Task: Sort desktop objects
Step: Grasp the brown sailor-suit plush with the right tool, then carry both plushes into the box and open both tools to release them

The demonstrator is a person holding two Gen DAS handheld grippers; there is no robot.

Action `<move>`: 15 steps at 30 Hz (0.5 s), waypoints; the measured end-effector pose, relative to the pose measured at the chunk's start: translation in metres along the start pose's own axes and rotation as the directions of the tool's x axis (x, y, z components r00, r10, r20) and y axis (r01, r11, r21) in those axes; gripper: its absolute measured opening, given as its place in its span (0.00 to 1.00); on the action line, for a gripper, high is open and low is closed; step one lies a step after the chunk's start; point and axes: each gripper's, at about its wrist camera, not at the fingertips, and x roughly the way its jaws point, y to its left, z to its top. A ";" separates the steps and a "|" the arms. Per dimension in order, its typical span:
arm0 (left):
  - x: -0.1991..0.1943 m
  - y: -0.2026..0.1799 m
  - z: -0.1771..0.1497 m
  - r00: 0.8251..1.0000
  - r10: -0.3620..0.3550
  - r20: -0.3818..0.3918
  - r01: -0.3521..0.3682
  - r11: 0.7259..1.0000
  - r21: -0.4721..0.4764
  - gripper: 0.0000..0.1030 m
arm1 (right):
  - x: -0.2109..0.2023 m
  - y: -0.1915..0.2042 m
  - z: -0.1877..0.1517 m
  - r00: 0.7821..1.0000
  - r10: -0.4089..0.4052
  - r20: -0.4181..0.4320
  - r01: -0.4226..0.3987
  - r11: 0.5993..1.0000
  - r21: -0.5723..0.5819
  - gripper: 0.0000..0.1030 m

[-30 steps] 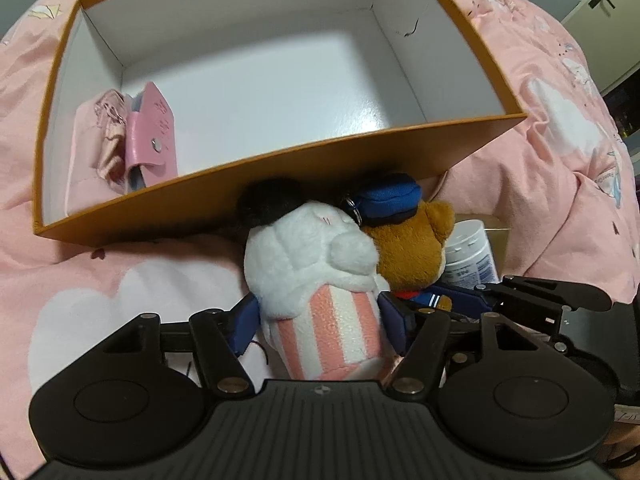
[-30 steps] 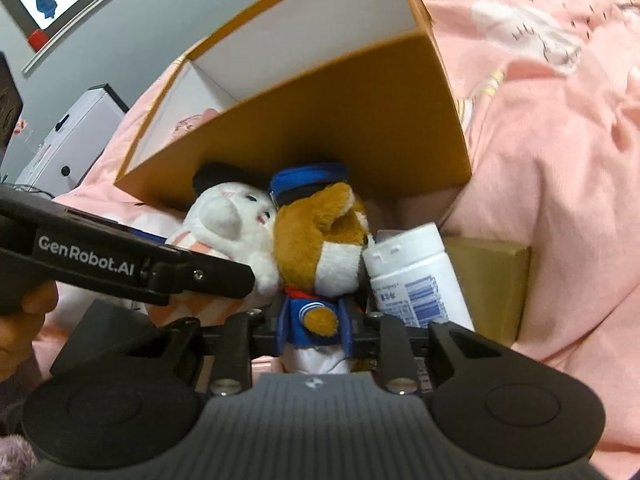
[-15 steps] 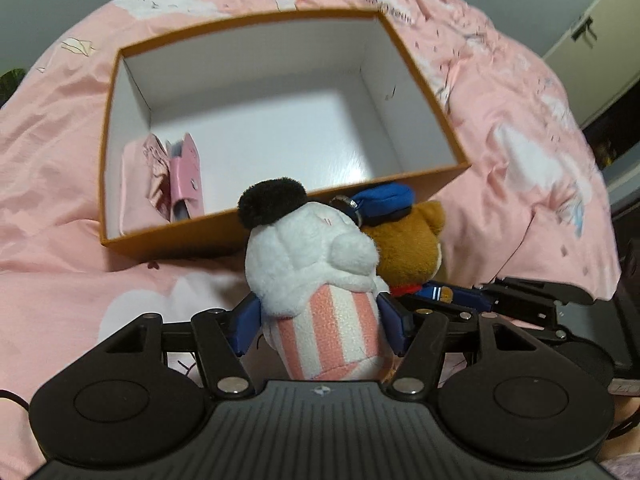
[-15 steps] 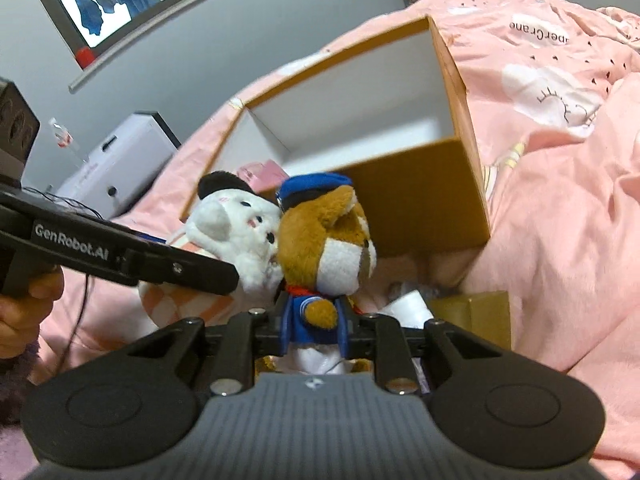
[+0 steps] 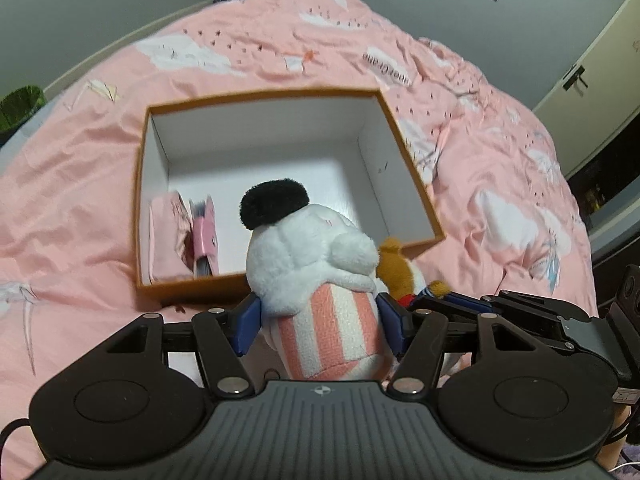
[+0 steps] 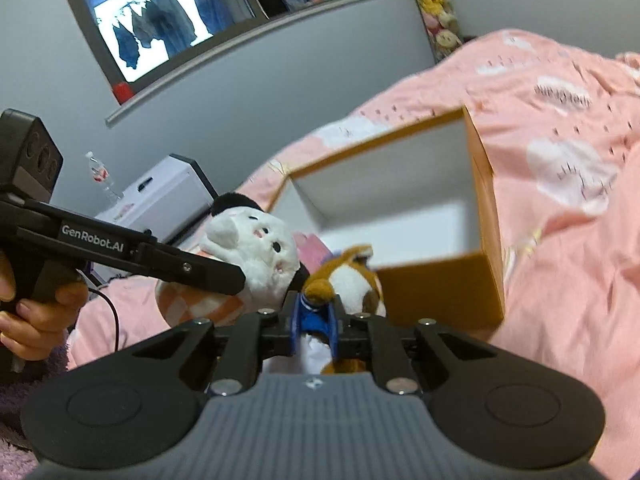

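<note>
2 plush toys are held clear of the bed, 1 per gripper. White plush toy, with a black tuft on top and a pink-and-white striped body, sits between the blue pads of the left gripper, which is clamped on its striped lower half; in the left wrist view it hangs in front of the near wall of the box. Brown plush toy, with a white muzzle and blue clothing, is pinched at the blue part by the right gripper, whose jaws have just been closing further and now stand narrow with the toy between them. The 2 toys are side by side and touching or nearly so. Orange box, open-topped with a white interior, rests on the pink bedspread beyond both toys. Inside the box, against its left wall, stand 2 pink items; their exact kind cannot be told. A hand grips the handle of the left gripper at the left edge of the right wrist view. Behind the bed stand a grey wall, a window and a white carton.
</note>
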 end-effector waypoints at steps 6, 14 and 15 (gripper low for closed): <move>-0.014 0.005 0.011 0.998 0.007 0.057 -0.007 1.000 -0.011 0.69 | 0.003 0.007 0.022 0.999 0.036 0.037 -0.035 0.999 -0.036 0.12; -0.010 0.025 0.026 0.995 0.040 0.086 -0.036 0.998 -0.051 0.69 | 0.019 0.006 0.049 0.998 0.029 0.064 -0.026 0.998 -0.053 0.12; -0.008 0.027 0.028 0.995 0.042 0.088 -0.037 0.998 -0.056 0.69 | 0.023 0.004 0.052 0.997 0.030 0.064 -0.027 0.999 -0.047 0.12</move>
